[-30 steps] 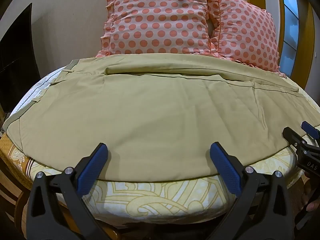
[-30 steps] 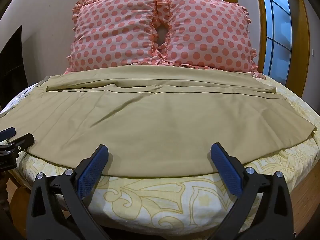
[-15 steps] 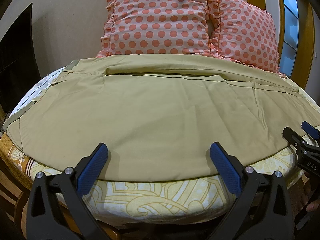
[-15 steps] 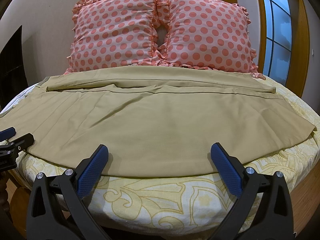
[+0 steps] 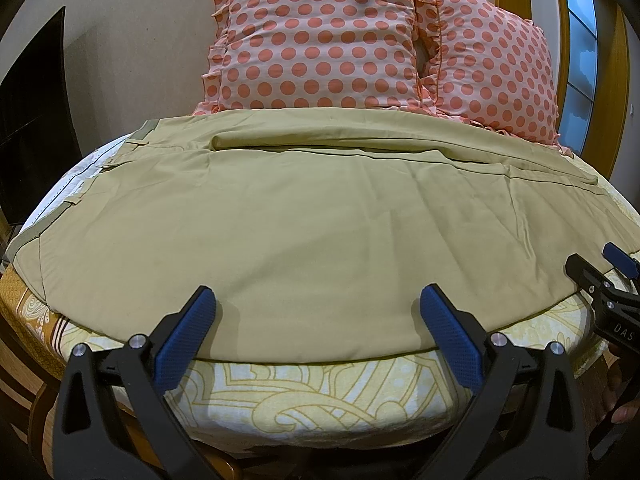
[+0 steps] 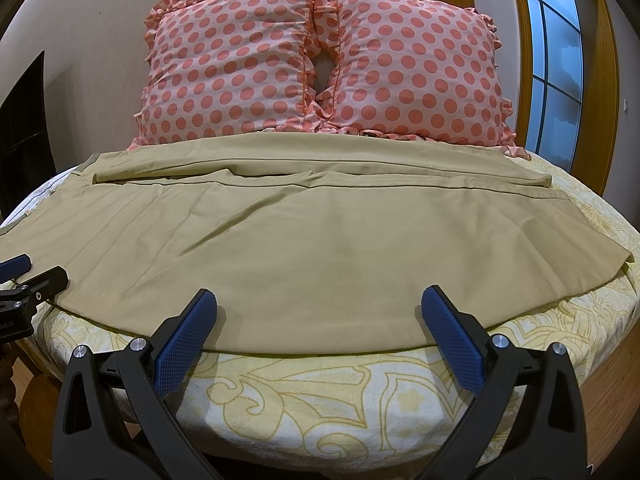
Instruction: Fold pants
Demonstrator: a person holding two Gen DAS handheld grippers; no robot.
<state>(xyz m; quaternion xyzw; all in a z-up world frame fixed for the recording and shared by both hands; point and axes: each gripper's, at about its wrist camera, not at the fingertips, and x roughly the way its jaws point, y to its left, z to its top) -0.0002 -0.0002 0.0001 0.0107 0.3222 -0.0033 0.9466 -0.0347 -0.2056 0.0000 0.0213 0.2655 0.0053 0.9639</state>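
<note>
Khaki pants [image 5: 312, 224] lie flat across the bed, waistband at the left, legs running to the right, also in the right wrist view [image 6: 304, 240]. One leg lies folded along the far side by the pillows. My left gripper [image 5: 318, 312] is open and empty, hovering over the pants' near edge. My right gripper [image 6: 318, 312] is open and empty over the near edge further right. The right gripper's tip shows at the right of the left wrist view [image 5: 600, 276]; the left gripper's tip shows at the left of the right wrist view [image 6: 32, 276].
The bed has a yellow patterned sheet [image 6: 320, 392]. Two pink polka-dot pillows [image 6: 320, 64] lean against the wall behind the pants. A window with a wooden frame [image 6: 560, 60] is at the right. A dark panel [image 5: 32, 120] stands at the left.
</note>
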